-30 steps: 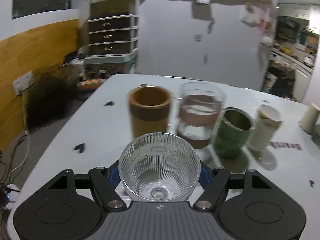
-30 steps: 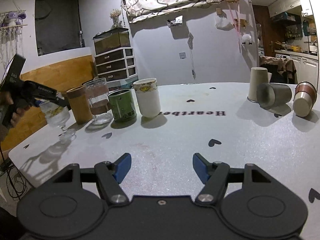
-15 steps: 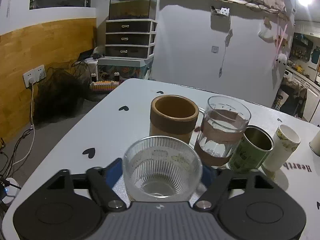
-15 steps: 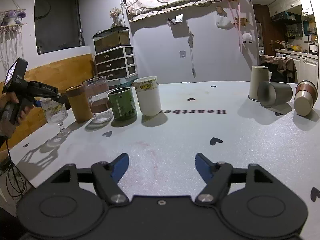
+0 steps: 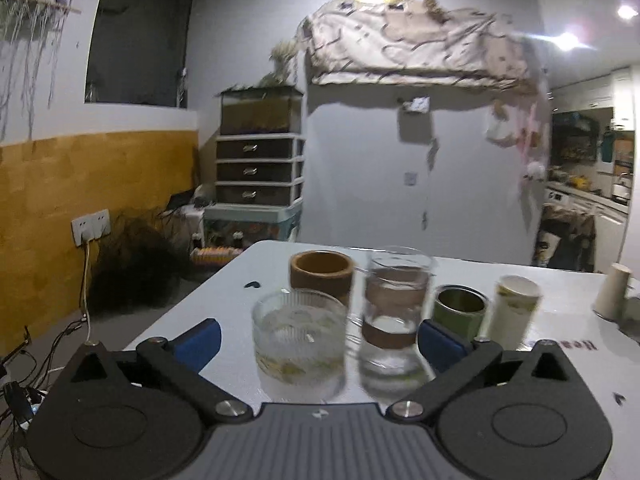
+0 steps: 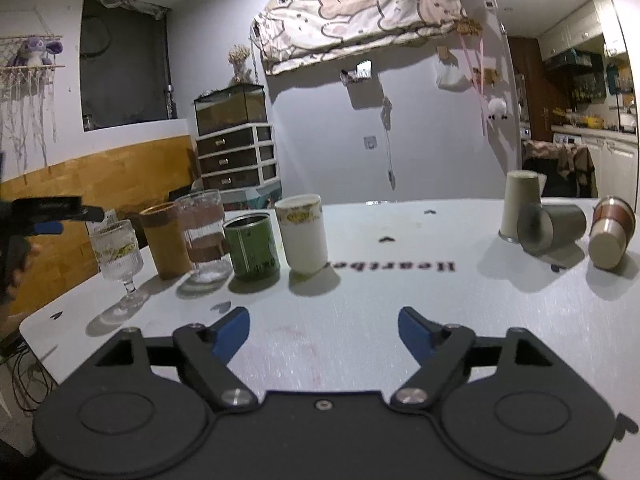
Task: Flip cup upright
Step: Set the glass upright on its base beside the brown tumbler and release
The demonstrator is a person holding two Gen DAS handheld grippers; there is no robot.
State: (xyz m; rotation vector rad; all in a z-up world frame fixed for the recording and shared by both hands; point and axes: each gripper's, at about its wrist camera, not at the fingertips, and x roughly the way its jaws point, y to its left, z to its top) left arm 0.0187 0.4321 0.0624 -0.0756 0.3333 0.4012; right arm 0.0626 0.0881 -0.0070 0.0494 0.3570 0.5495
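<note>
A ribbed stemmed glass (image 5: 299,336) stands upright on the white table (image 6: 360,292), at the left end of a row of cups; it also shows in the right wrist view (image 6: 116,252). My left gripper (image 5: 318,338) is open, its blue pads apart on either side of the glass and not touching it. In the right wrist view the left gripper (image 6: 48,220) is just left of the glass. My right gripper (image 6: 324,330) is open and empty over the table's near middle. A grey metal cup (image 6: 550,228) and a copper-banded cup (image 6: 610,236) lie on their sides at the right.
The upright row holds a brown cup (image 6: 166,240), a clear banded glass (image 6: 204,236), a green tin (image 6: 252,246) and a white cup (image 6: 304,236). A beige cup (image 6: 520,204) stands upside down at the far right. The table's left edge is close to the stemmed glass.
My left gripper tipped the stemmed glass upright, set it on the table and opened, and has drawn back. The right gripper has barely moved.
</note>
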